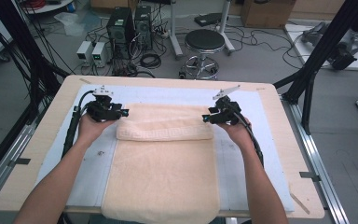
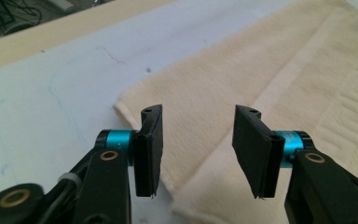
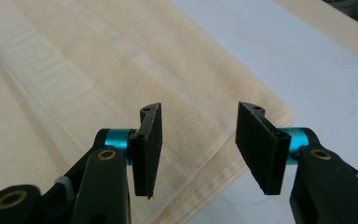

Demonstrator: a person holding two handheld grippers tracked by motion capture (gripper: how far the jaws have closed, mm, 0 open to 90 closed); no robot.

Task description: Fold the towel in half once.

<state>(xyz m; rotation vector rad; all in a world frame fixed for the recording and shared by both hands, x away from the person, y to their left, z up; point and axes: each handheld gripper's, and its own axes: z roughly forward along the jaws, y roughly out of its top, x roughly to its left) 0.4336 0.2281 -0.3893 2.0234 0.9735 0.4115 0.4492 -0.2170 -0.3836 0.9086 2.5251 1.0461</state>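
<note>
Towel (image 1: 161, 172): cream, flat on my pale mat, its far part folded back toward me into a band with a key-pattern border.
Left fingers (image 2: 149, 149): parted to a middling gap, nothing between them; I see the towel's folded left corner below the gap, pads clear of it.
Right fingers (image 3: 261, 147): same middling gap, empty, above the towel's right folded edge.
Left gripper (image 1: 121, 112): at the band's far left end, pointing inward.
Right gripper (image 1: 207, 117): at the band's far right end, facing the left one.
Mat (image 1: 256, 154): covers the wooden table (image 1: 51, 121).
Stool (image 1: 204, 44): on the floor beyond the table's far edge.
</note>
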